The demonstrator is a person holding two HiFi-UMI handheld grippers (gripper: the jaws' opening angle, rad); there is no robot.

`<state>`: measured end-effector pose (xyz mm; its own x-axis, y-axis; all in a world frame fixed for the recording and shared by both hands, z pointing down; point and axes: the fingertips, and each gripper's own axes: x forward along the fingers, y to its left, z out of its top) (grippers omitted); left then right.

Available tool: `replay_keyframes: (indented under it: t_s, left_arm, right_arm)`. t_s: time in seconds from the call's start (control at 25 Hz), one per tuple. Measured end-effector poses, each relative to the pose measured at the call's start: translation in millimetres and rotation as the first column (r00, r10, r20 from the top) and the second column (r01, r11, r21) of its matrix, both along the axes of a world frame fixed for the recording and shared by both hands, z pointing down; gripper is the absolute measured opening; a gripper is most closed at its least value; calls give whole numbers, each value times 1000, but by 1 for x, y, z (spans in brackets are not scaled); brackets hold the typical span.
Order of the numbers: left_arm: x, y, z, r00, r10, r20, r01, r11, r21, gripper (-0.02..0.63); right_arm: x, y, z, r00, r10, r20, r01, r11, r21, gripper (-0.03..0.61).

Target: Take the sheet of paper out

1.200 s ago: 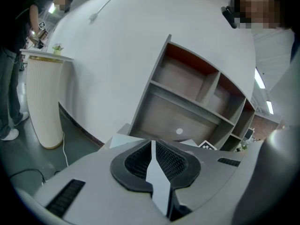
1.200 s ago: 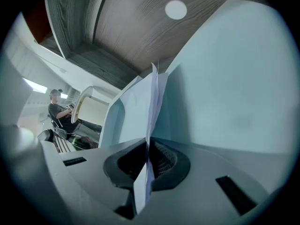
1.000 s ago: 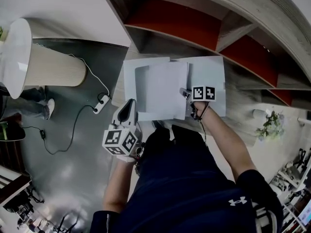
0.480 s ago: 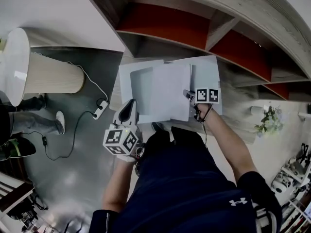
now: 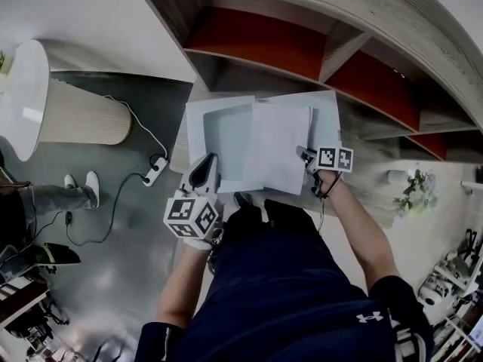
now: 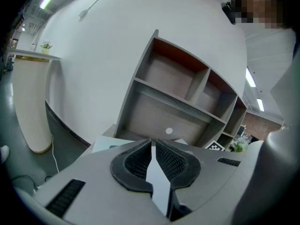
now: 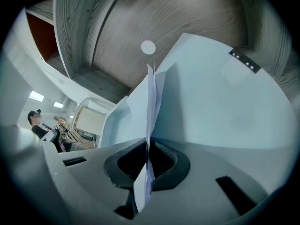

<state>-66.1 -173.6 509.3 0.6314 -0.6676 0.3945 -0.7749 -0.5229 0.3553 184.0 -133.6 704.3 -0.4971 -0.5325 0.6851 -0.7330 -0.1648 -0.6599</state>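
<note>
A pale blue folder (image 5: 219,130) lies open on the wooden surface in front of the shelves. My left gripper (image 5: 207,162) is at its near left edge, jaws shut on the folder's thin edge (image 6: 154,172), which shows between the pads. My right gripper (image 5: 303,154) is shut on the right edge of a white sheet of paper (image 5: 276,157), which lies partly over the folder's right half. In the right gripper view the sheet (image 7: 152,95) stands edge-on between the pads of that gripper (image 7: 147,150), with the folder (image 7: 225,102) behind it.
Curved wooden shelves with red backs (image 5: 256,40) rise just beyond the folder. A white round pedestal (image 5: 72,111) stands at the left, with a power strip and cable (image 5: 156,164) on the grey floor. A bystander's feet (image 5: 79,181) are at far left. A small plant (image 5: 419,194) is at right.
My right gripper has pulled the sheet to the right, uncovering more of the folder's left half. The left gripper has stayed at the folder's edge. The bystander at left has shifted.
</note>
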Motion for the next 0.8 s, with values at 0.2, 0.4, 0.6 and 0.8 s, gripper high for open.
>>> replay_keyframes:
  t_s: [0.2,0.4,0.6,0.8]
  left_arm:
    - [2,1,1,1000,-3,-2,3,1000,-4,41]
    - [-3,0,2,1000,-15,-4,15,1000,-5,41]
    - [-2,1,2,1000,-21,-5,21,1000,-9,41]
    - [-7,1,1,999,-33,-7,33,999,-10,41]
  right_arm:
    - [16,9,-15,999,20,-48,-19,999,32,15]
    - [18,9,-51,990,6,-143,10,994,112,15]
    - [10,7,-93,979,-10,-203,56,974,219,15]
    - [-4,0,-130,962,-26,-272,115,941,317,16]
